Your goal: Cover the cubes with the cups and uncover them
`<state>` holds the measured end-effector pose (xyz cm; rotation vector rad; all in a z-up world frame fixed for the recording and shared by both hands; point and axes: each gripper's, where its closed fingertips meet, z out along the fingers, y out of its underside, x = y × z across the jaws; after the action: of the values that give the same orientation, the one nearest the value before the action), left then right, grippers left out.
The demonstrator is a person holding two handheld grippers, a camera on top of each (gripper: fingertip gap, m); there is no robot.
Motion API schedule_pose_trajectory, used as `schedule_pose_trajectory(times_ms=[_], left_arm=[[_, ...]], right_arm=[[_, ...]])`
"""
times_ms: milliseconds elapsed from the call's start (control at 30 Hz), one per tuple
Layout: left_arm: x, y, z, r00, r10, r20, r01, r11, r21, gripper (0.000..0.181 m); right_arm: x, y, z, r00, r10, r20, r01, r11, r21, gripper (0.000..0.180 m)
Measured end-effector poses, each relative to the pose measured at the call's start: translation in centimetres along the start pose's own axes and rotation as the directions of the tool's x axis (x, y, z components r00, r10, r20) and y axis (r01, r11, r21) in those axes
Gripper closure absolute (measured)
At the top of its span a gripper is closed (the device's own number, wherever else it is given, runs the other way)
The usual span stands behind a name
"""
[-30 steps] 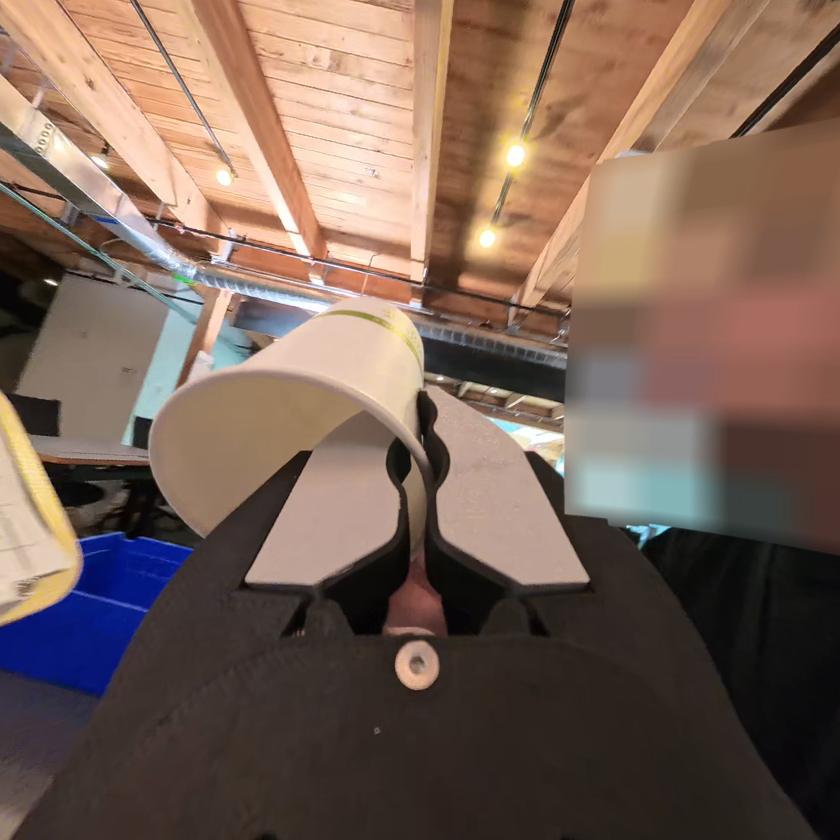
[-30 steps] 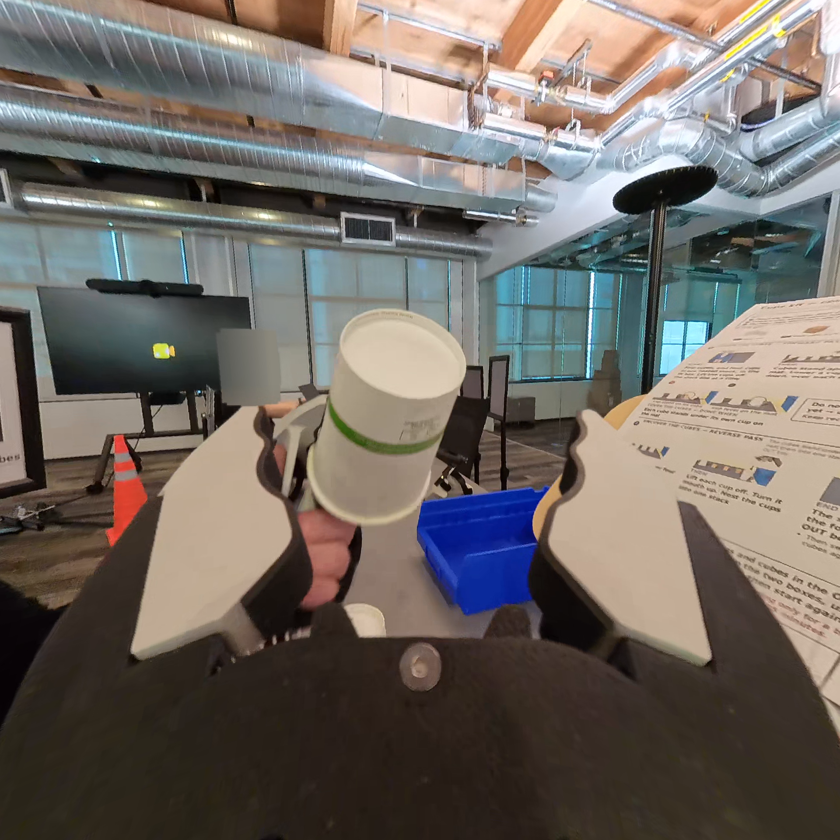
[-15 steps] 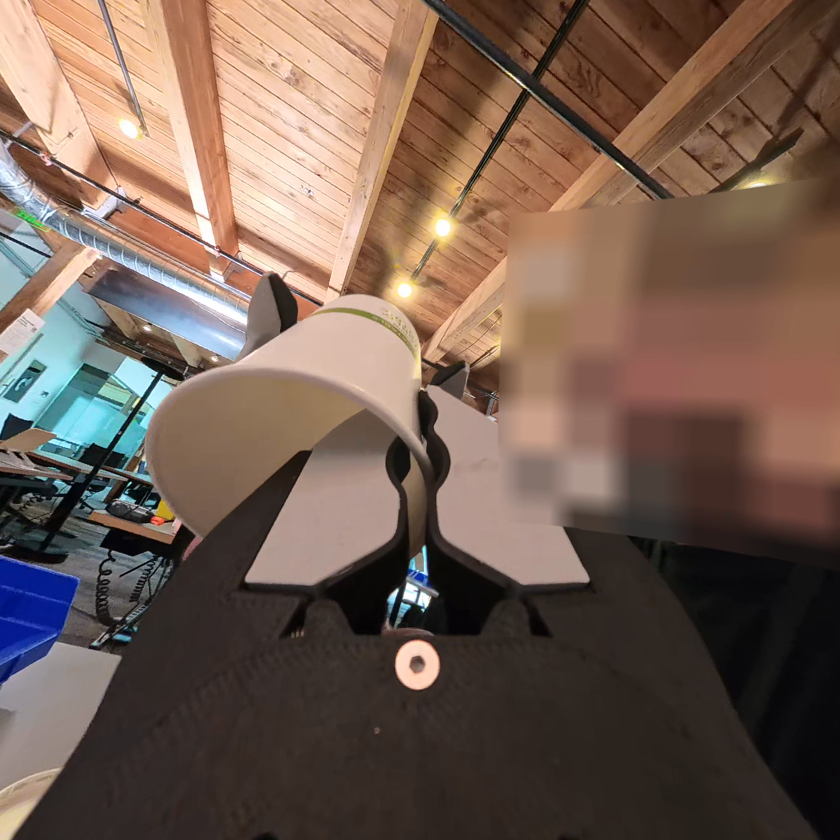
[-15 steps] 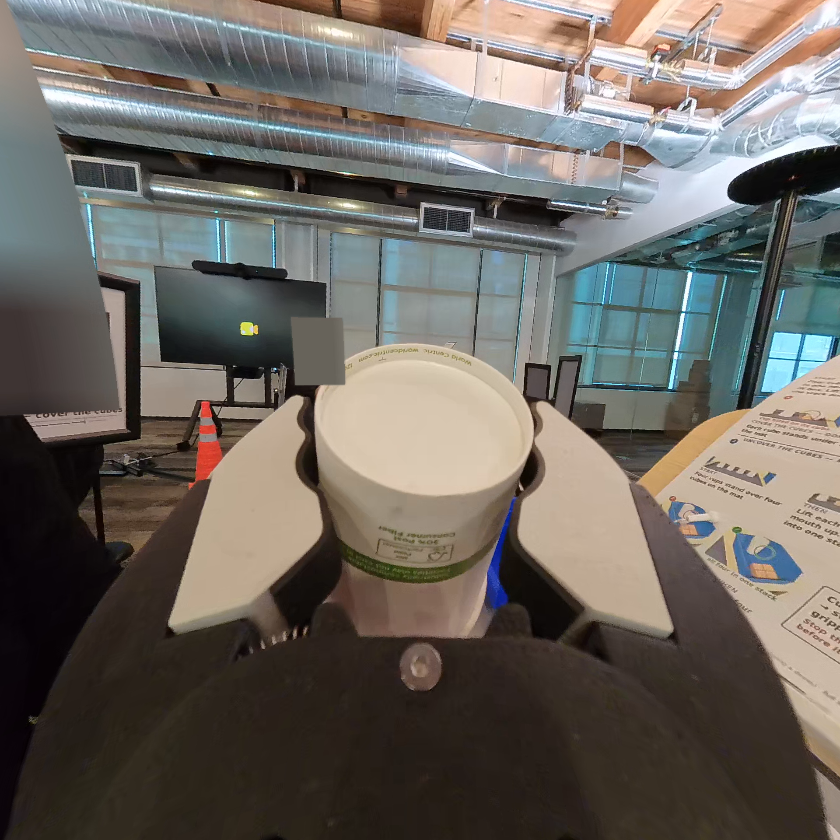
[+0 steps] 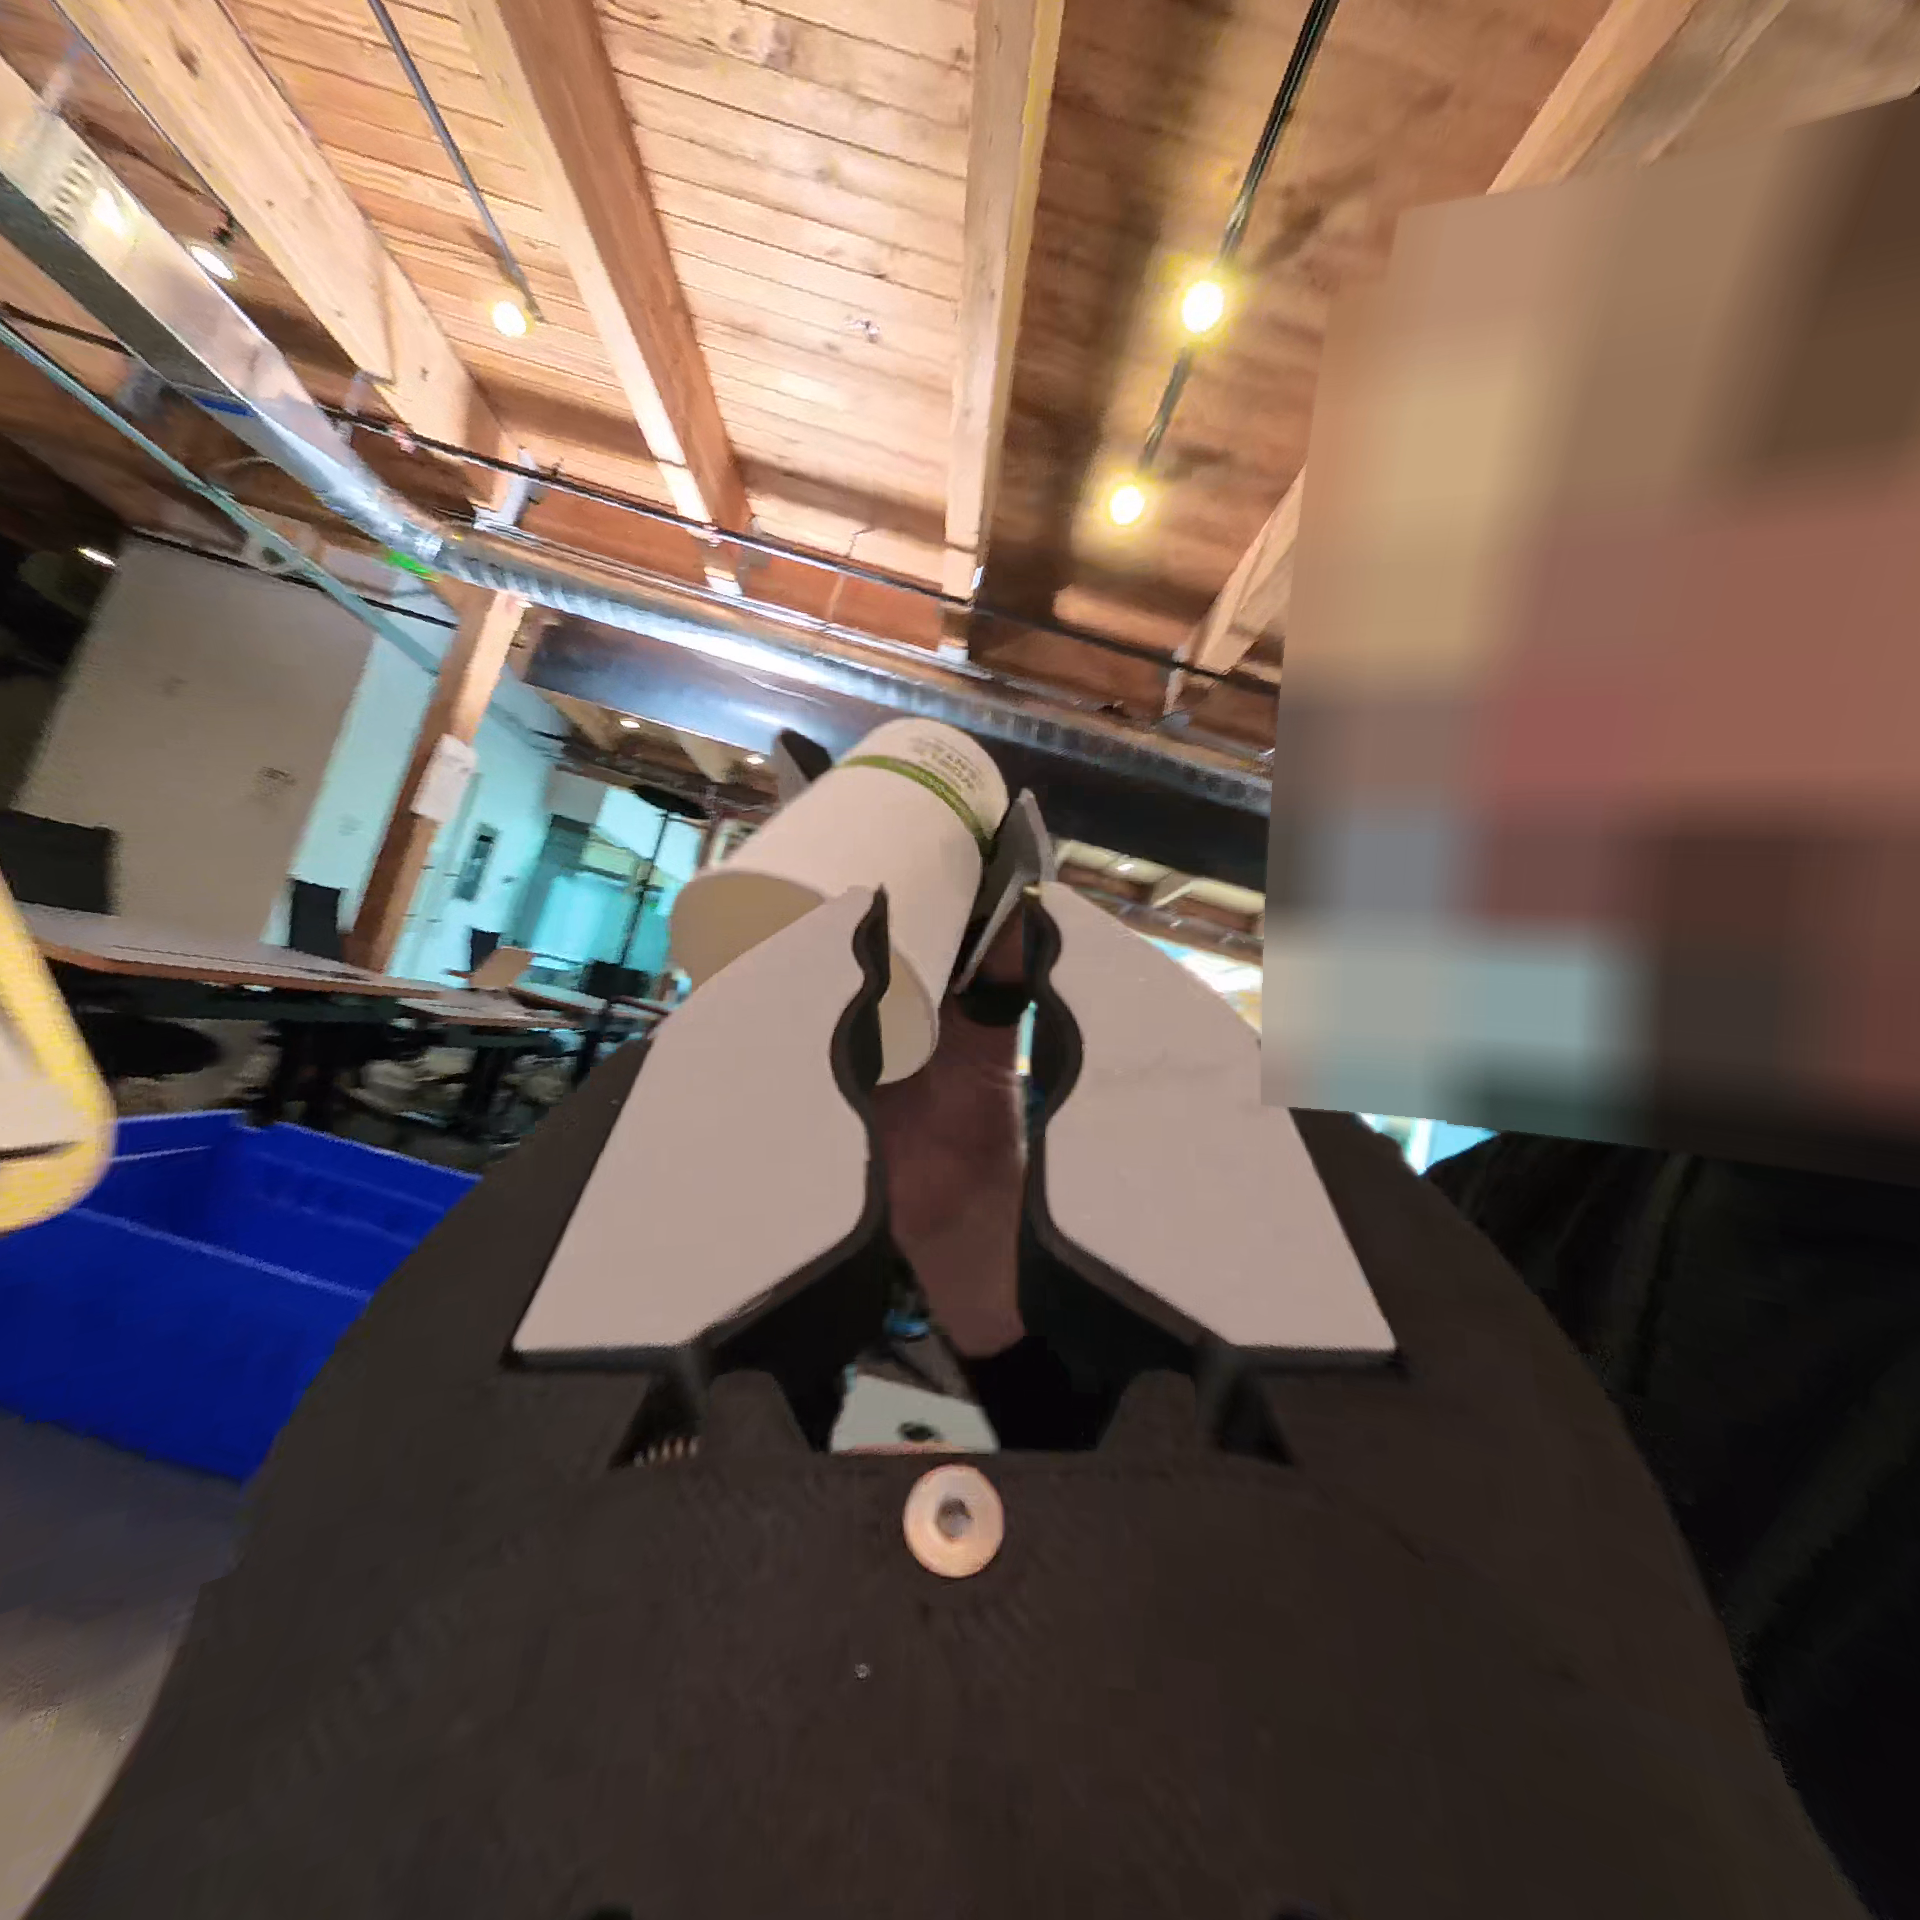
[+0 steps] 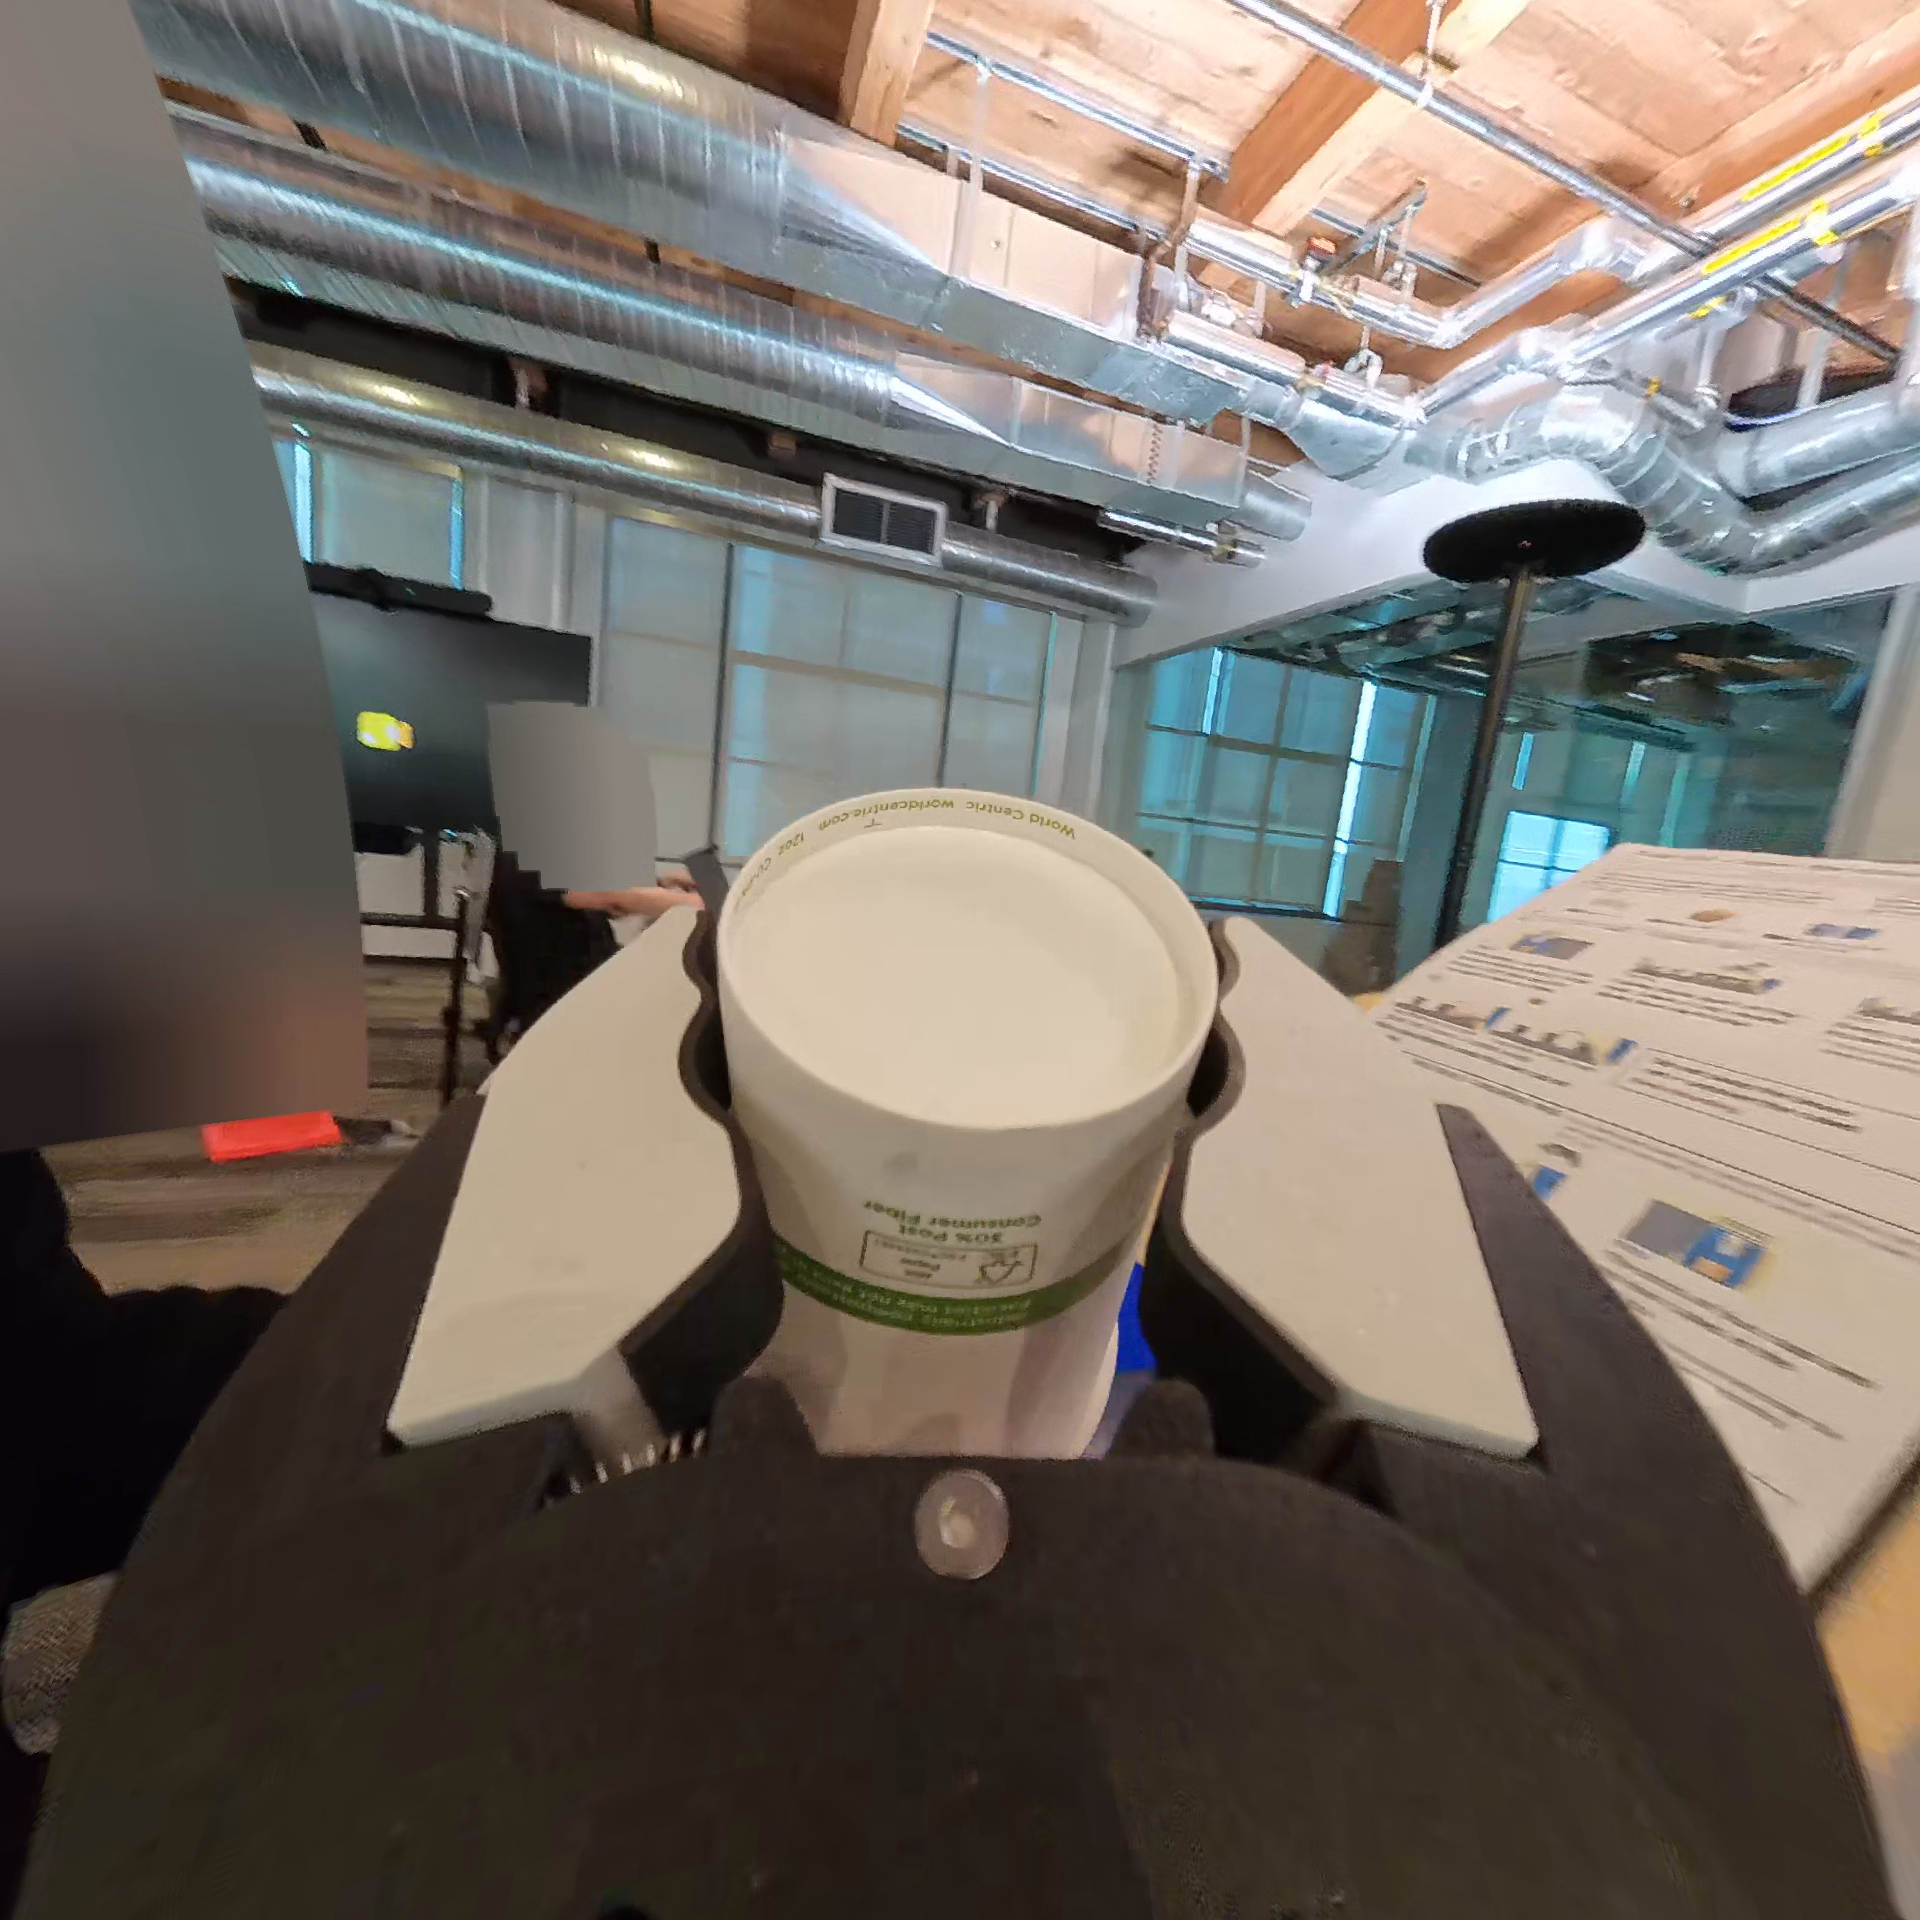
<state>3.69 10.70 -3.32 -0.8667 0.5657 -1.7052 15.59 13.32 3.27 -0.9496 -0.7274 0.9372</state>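
A white paper cup point(image 6: 956, 997) with a green band lies in my right gripper point(image 6: 961, 935), closed bottom towards the camera. The right gripper is shut on the cup's bottom end and holds it in the air. In the left wrist view the same cup point(image 5: 862, 831) sits beyond my left gripper point(image 5: 956, 914), mouth towards the lower left, with the right gripper's fingers point(image 5: 1023, 862) at its far end. The left gripper is open and empty, and its left finger hides part of the cup's rim. No cubes are in view.
A blue bin point(image 5: 208, 1278) stands on the grey table point(image 5: 62, 1558) at the left. A printed instruction sheet point(image 6: 1662, 1091) stands at the right of the right wrist view. A person in dark clothing point(image 5: 1714, 1455) is close on the right.
My right gripper closed on the cup's bottom end. My left gripper let go of the cup's rim and opened, and the cup now sits farther from it.
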Motion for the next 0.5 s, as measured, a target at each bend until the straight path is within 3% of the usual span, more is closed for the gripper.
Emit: schedule_pose_trajectory(times_ms=[33,133,333,500], left_arm=[[-0.1,-0.5,-0.7,0.998,0.052,0.027,-0.052,0.998,-0.023,0.165],[-0.9,-1.7,-2.8,0.967,0.216,0.135,-0.203,0.974,-0.104,0.181],[-1.3,-3.6,-6.1,0.894,0.366,0.259,-0.325,0.927,-0.189,0.181],[-1.3,-4.5,-7.6,0.857,0.416,0.305,-0.361,0.906,-0.222,0.181]], right_arm=[[0.4,-0.2,-0.7,1.0,-0.017,-0.023,0.016,1.0,-0.021,0.091],[1.3,-0.8,-3.2,0.996,-0.055,-0.068,0.05,0.997,-0.066,0.091],[2.8,1.2,-8.2,0.985,-0.099,-0.145,0.065,0.973,-0.222,0.091],[3.2,5.3,-11.3,0.983,-0.069,-0.167,0.008,0.94,-0.34,0.091]])
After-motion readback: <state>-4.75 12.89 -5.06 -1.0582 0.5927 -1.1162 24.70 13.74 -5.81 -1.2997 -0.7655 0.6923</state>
